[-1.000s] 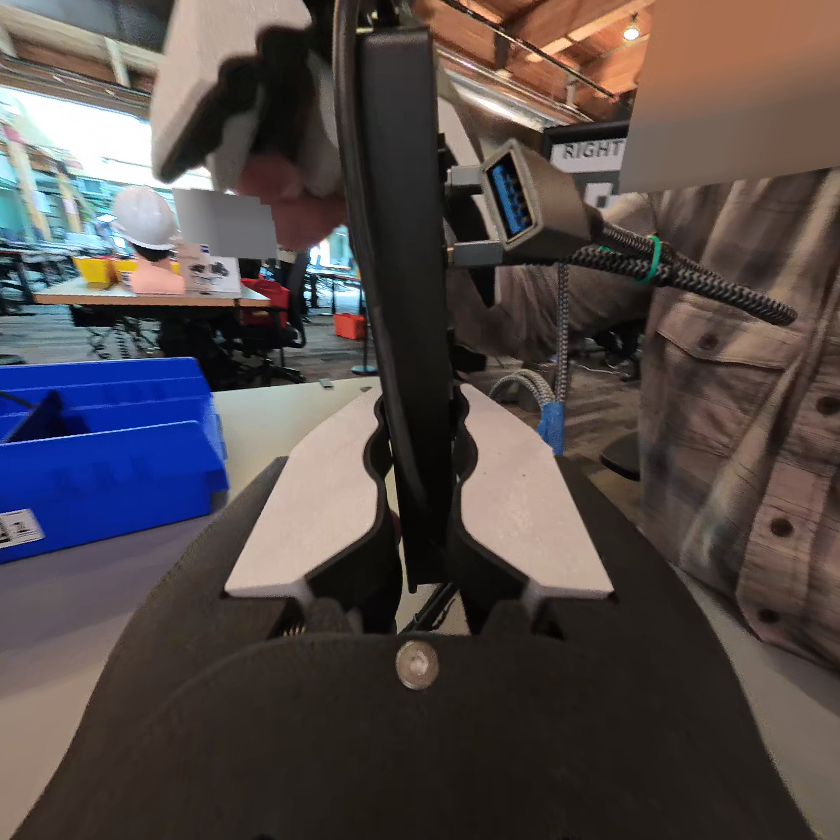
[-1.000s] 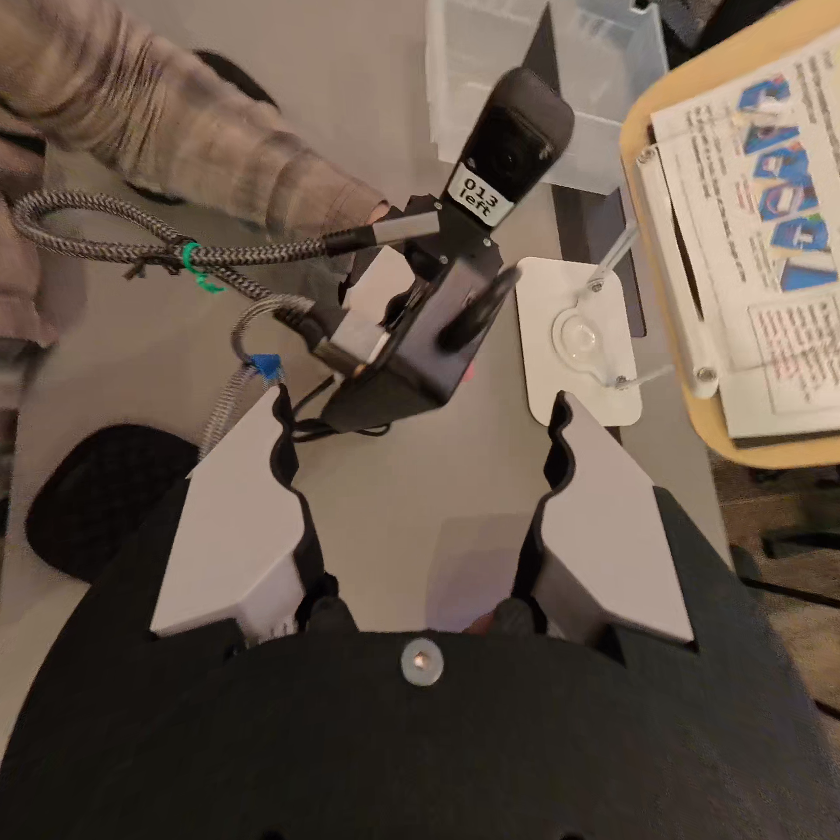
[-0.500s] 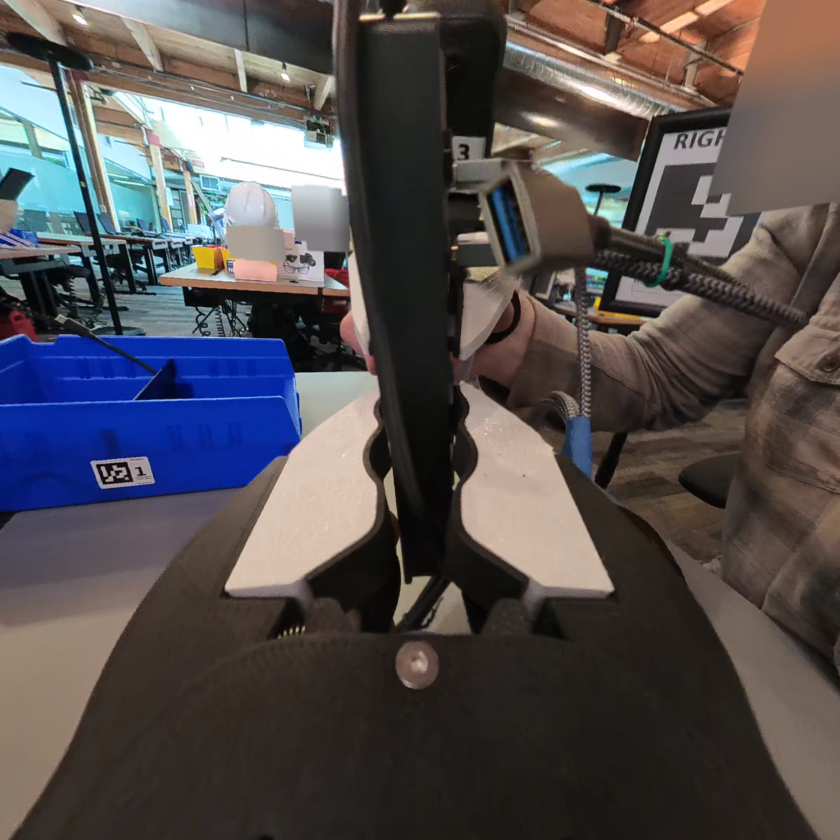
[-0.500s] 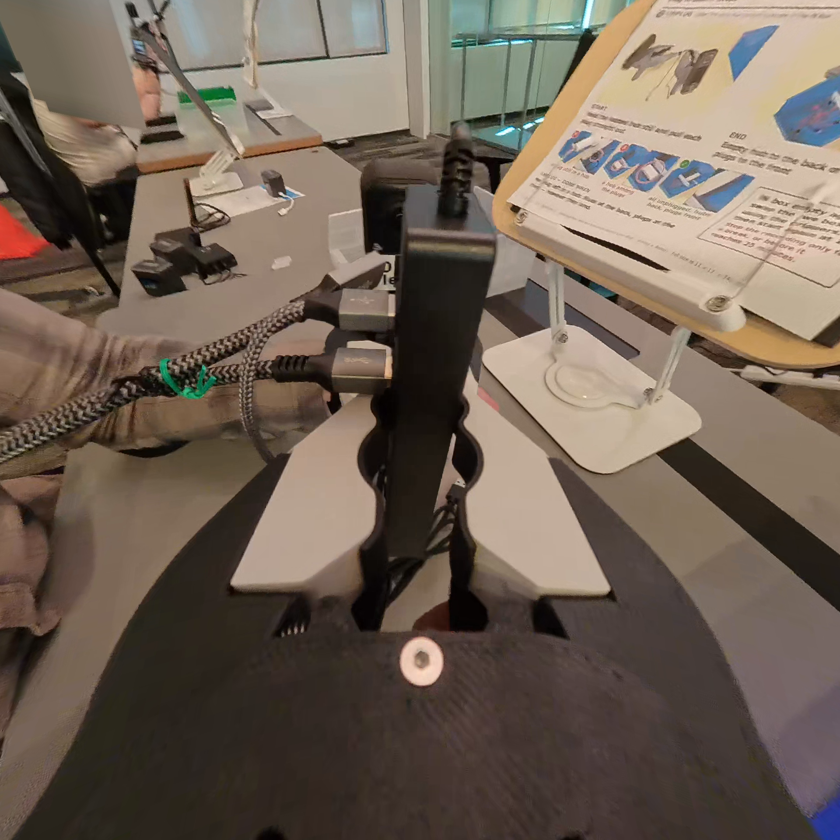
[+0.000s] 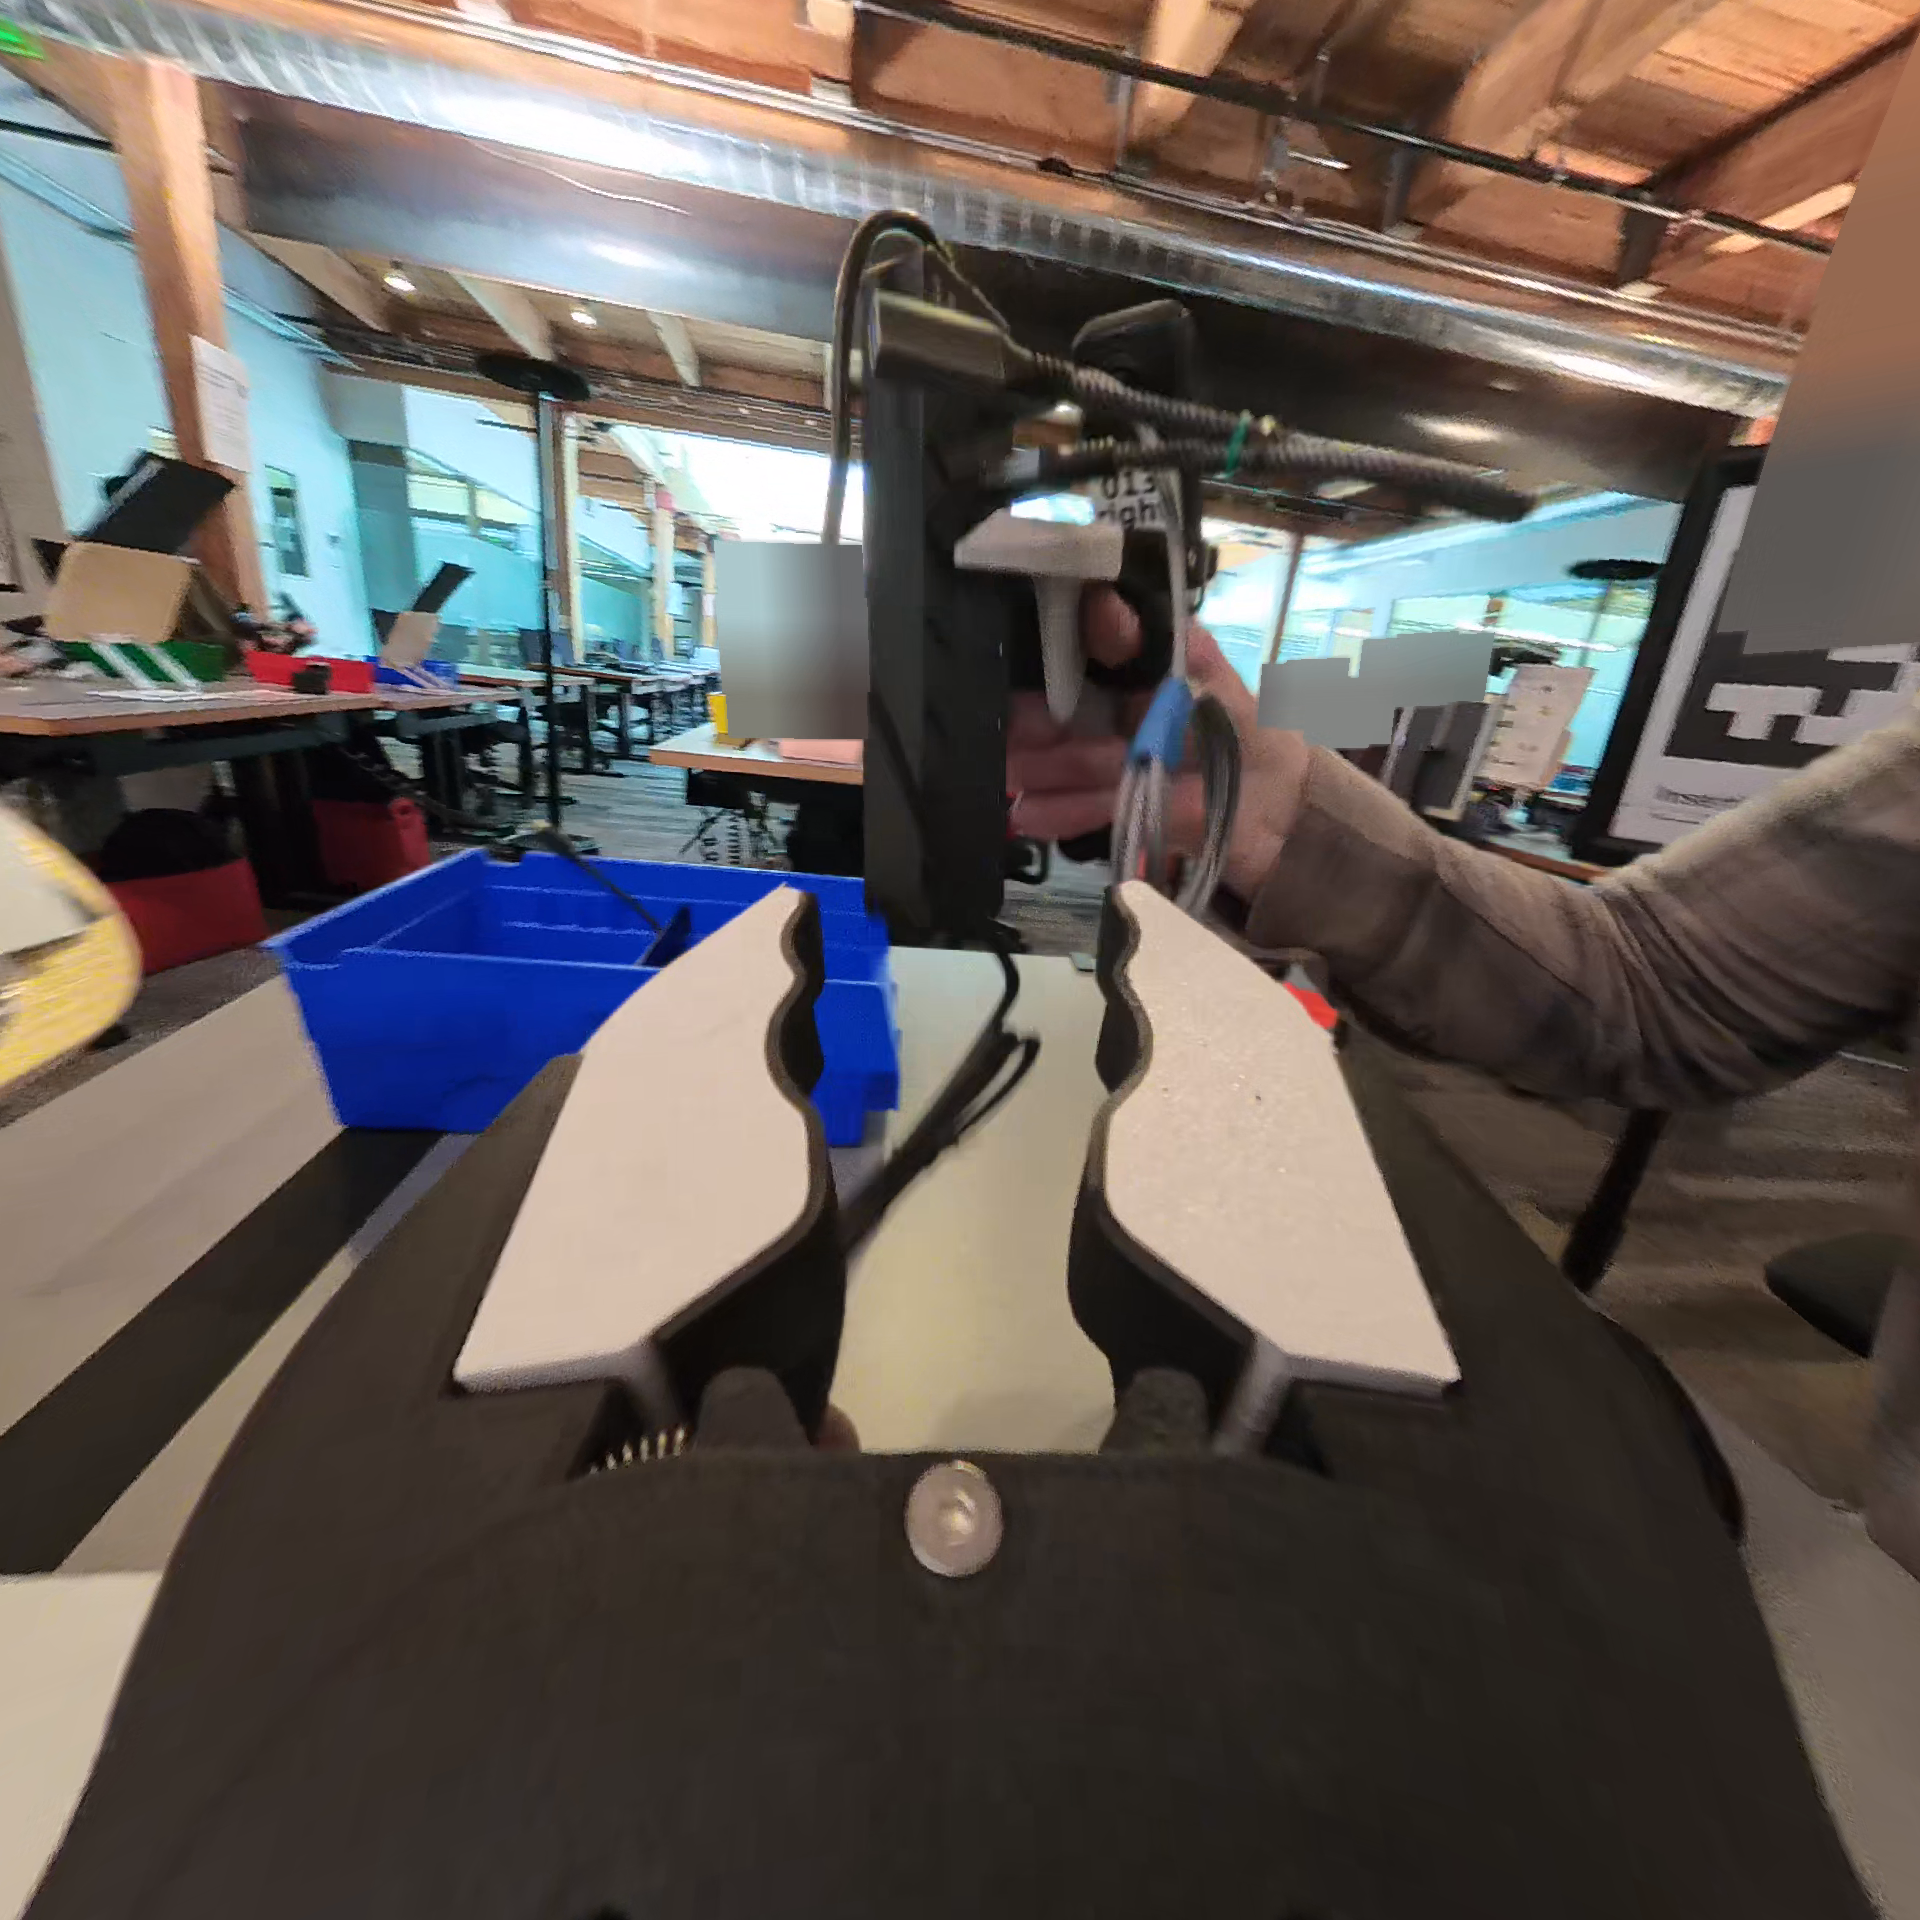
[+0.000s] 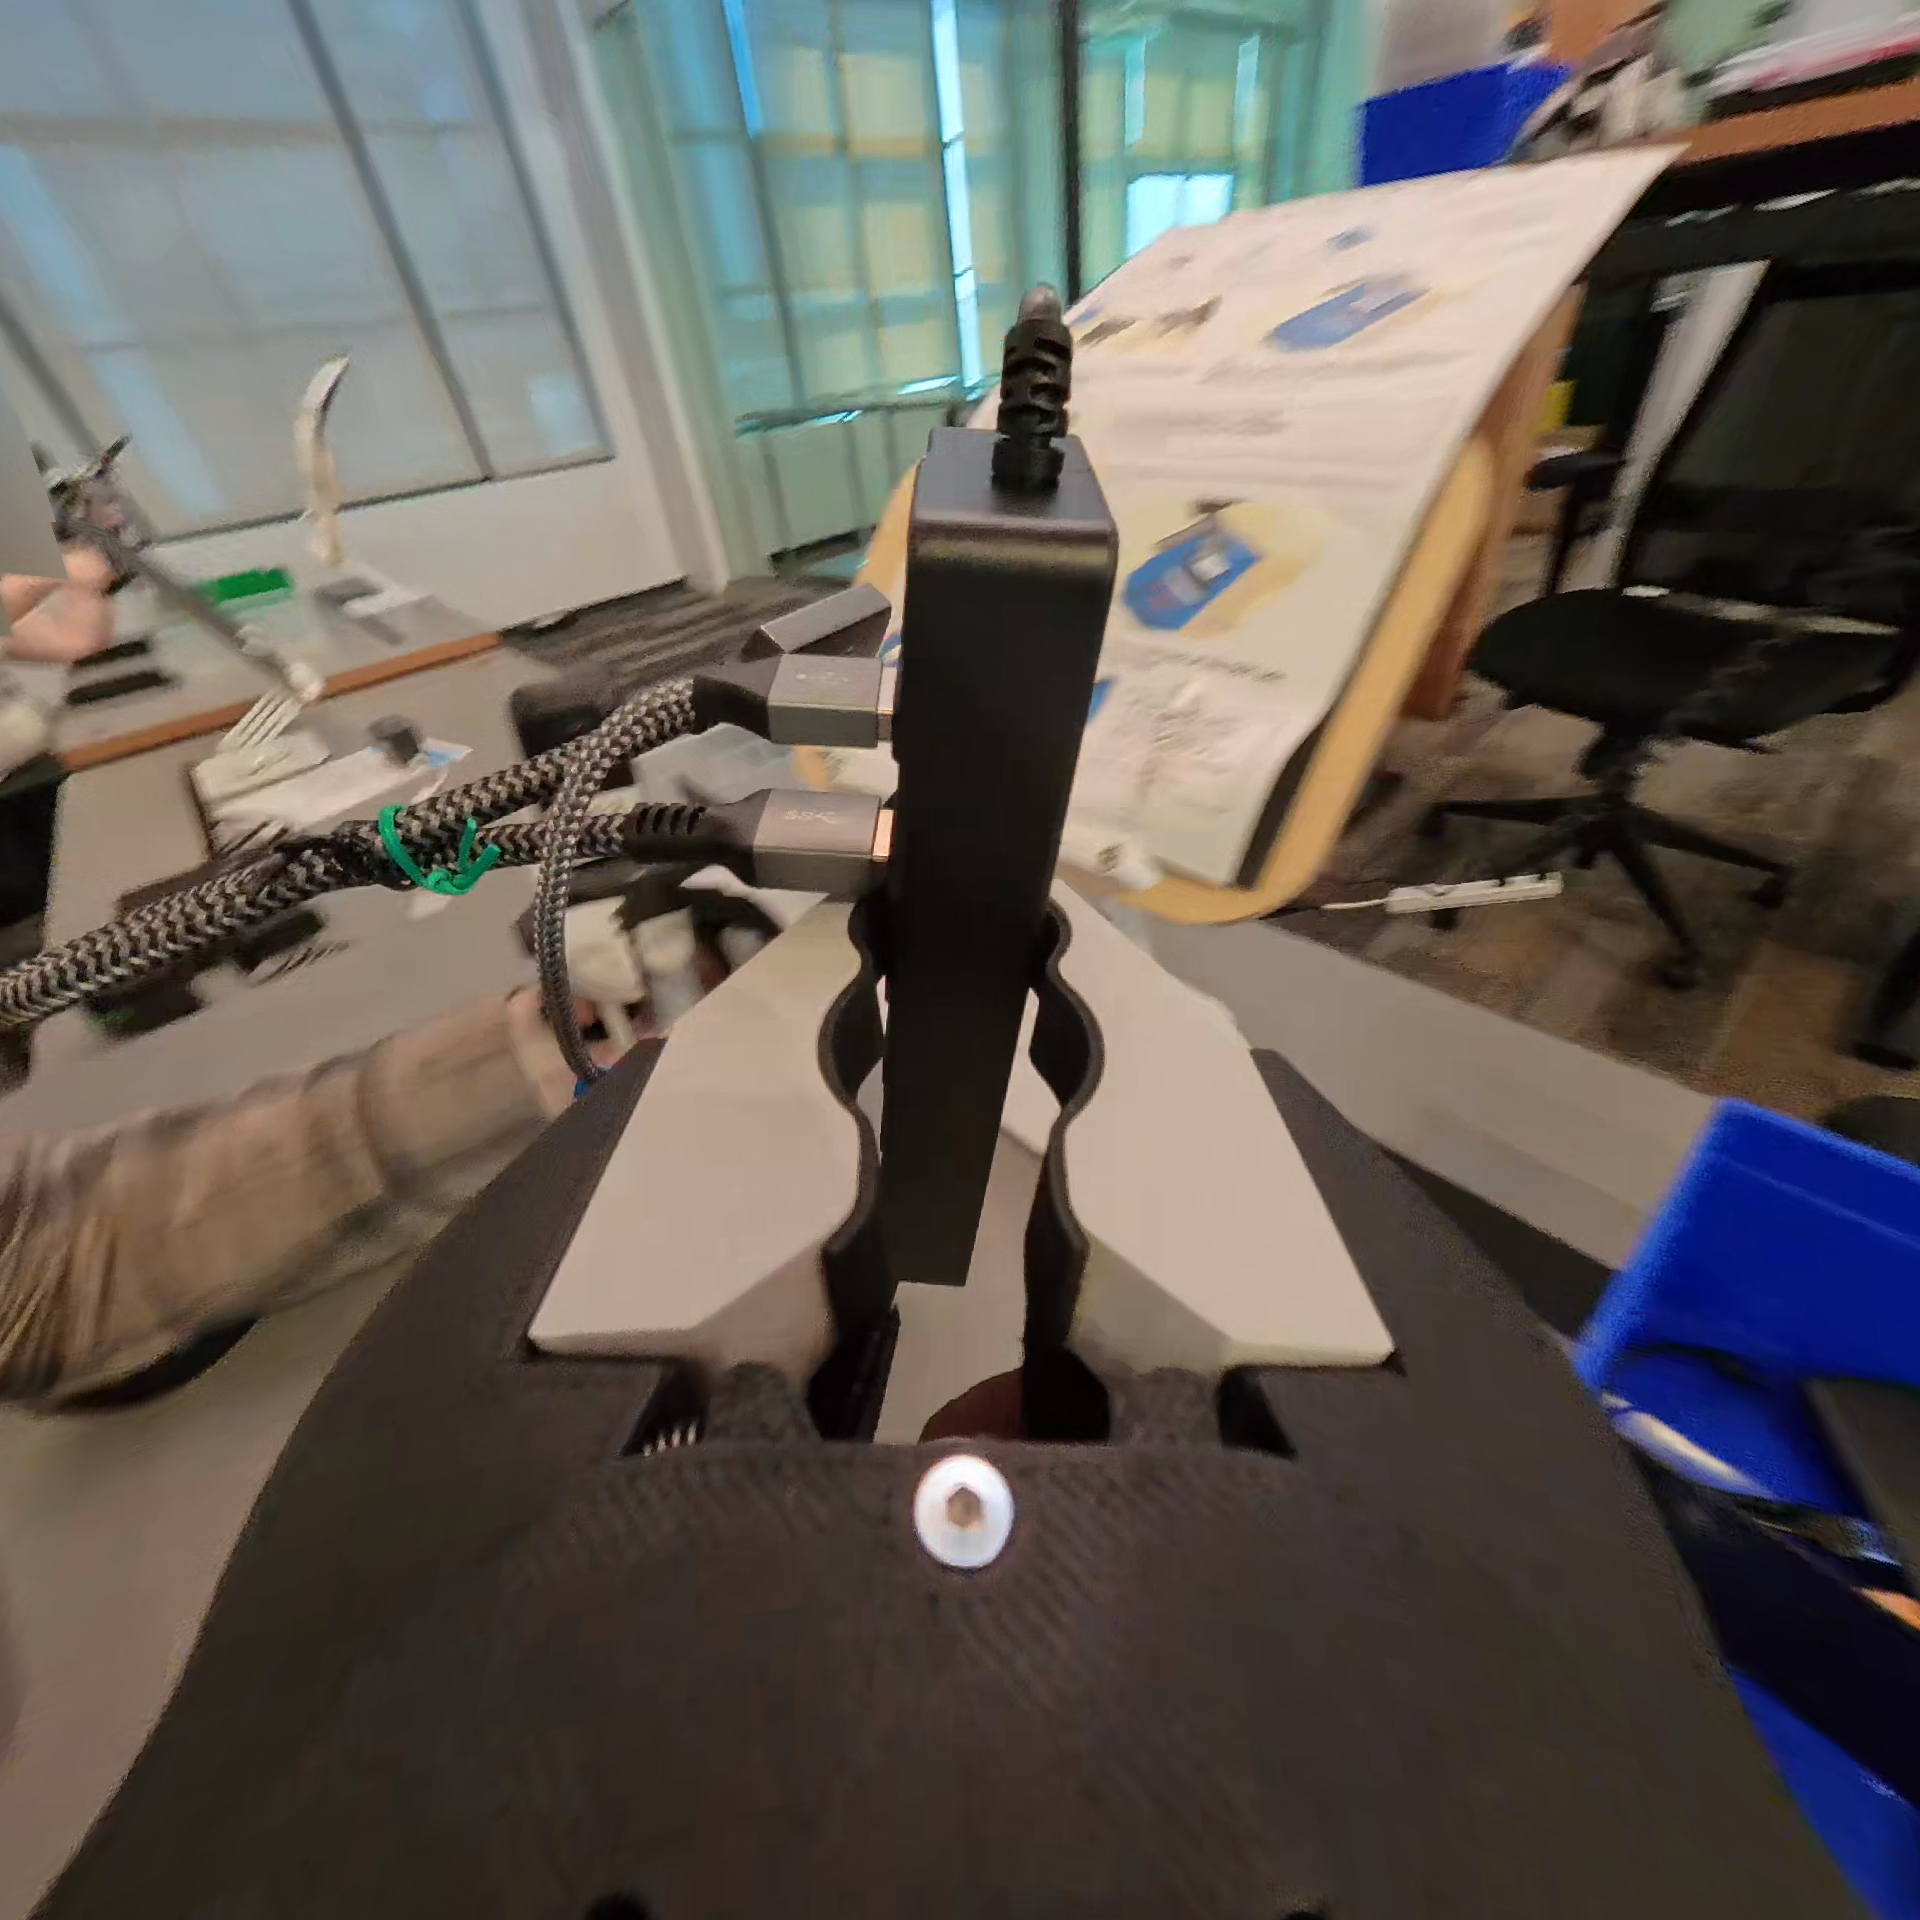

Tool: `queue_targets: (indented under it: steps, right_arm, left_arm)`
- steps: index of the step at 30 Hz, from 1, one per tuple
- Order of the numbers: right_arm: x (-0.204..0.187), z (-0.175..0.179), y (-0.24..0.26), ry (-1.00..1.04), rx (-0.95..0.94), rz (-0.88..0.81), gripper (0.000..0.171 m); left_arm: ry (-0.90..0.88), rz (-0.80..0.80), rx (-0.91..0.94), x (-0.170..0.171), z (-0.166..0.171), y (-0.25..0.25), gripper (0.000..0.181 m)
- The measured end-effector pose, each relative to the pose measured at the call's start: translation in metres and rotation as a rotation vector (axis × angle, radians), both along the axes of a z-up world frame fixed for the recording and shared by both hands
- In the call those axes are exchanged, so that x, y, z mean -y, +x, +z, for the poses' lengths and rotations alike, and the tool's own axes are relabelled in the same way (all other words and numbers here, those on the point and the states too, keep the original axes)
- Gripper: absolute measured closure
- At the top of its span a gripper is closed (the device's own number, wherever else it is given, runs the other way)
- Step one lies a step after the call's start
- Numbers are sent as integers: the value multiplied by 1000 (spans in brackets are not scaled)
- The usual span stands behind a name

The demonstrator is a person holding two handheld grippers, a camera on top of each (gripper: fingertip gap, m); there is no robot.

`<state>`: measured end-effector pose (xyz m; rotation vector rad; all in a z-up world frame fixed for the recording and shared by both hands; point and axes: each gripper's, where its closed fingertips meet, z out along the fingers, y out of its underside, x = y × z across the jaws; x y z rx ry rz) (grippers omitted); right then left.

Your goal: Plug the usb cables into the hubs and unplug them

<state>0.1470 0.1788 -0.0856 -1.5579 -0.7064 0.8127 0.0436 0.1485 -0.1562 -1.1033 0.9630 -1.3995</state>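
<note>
Grey table (image 5: pixel 966 1278) with blue bin (image 5: pixel 436 997), black cable (image 5: pixel 956 1091)

Bright daylight from windows (image 6: pixel 343 260) behind; ceiling lamps (image 5: pixel 582 312) glow. Strong wide-angle bending at edges. Motion blur smears background, blue bin (image 6: pixel 1766 1299) at right edge; nearby parts sharper.

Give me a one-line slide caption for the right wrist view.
Right gripper clamps an upright black USB hub with braided cables plugged into its side.
</note>
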Motion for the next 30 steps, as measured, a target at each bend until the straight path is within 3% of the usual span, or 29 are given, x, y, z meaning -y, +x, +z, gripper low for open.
queue_targets:
  steps: [6,10,13,18,23,30]
  right_arm:
    - [-75,51,85,15,-87,-243,149]
    - [-122,62,137,33,-73,-408,149]
    - [-152,59,165,31,-103,-484,149]
    - [-194,36,201,19,-157,-632,149]
    - [-221,-11,221,-26,-181,-762,149]
    - [-242,-86,216,-149,-165,-787,148]
  left_arm:
    - [11,63,-84,-14,-19,-4,150]
    - [28,74,-138,-16,-32,1,181]
    - [33,70,-155,-16,-36,1,181]
    - [48,100,-192,-20,-41,1,181]
    - [45,110,-205,-24,-44,-1,181]
    - [38,118,-204,-28,-46,-4,181]
